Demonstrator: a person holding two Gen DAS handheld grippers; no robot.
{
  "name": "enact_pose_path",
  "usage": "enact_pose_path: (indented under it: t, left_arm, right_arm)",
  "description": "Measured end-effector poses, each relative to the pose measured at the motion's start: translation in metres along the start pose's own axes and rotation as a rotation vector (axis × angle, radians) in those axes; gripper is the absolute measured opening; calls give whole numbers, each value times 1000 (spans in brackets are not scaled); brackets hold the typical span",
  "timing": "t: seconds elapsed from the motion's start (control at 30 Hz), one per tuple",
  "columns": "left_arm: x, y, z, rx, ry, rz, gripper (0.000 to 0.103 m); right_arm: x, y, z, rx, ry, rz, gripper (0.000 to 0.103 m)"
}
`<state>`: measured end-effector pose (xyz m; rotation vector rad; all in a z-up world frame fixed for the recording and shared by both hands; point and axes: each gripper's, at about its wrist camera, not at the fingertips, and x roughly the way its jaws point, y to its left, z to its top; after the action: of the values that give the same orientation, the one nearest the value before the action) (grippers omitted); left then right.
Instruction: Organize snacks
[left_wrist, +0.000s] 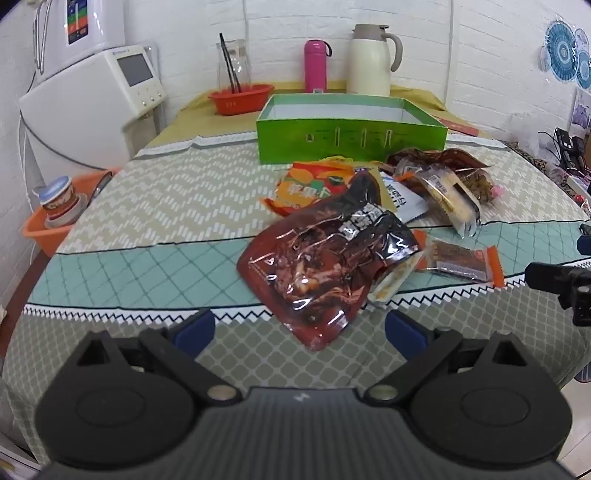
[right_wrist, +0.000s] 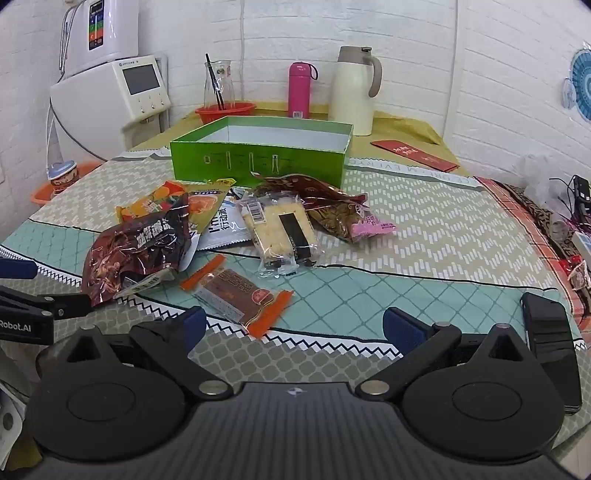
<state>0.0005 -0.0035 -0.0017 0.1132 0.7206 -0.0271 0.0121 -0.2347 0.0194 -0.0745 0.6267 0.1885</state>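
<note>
Several snack packets lie in a heap on the table in front of an open green box (left_wrist: 351, 142) (right_wrist: 258, 162), which looks empty. Nearest my left gripper (left_wrist: 299, 330) is a dark red foil pouch (left_wrist: 325, 266) (right_wrist: 136, 251). My left gripper is open and empty, just short of that pouch. A small orange-ended bar (right_wrist: 240, 295) (left_wrist: 461, 264) lies just ahead of my right gripper (right_wrist: 295, 326), which is open and empty. Behind are a clear-wrapped cake (right_wrist: 280, 232), an orange chip bag (left_wrist: 314, 184), a white sachet (right_wrist: 225, 225) and a brown-pink nut bag (right_wrist: 343, 214).
A pink bottle (right_wrist: 299, 90), a cream thermos jug (right_wrist: 354, 92), a glass carafe in a red bowl (right_wrist: 221, 107) stand behind the box. A red envelope (right_wrist: 417, 155) lies at the back right. A black phone (right_wrist: 550, 343) lies by my right gripper. An orange basket (left_wrist: 55, 218) hangs at the left edge.
</note>
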Motion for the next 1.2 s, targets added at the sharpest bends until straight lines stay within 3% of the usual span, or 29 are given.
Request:
enact_pose_path:
  t: [0.17, 1.2]
  left_arm:
    - [5, 8, 1, -72, 5, -29, 98]
    - [7, 11, 2, -103, 16, -38, 98]
  right_arm:
    - [-2, 3, 1, -5, -12, -3, 103]
    - [3, 5, 3, -13, -3, 4, 103]
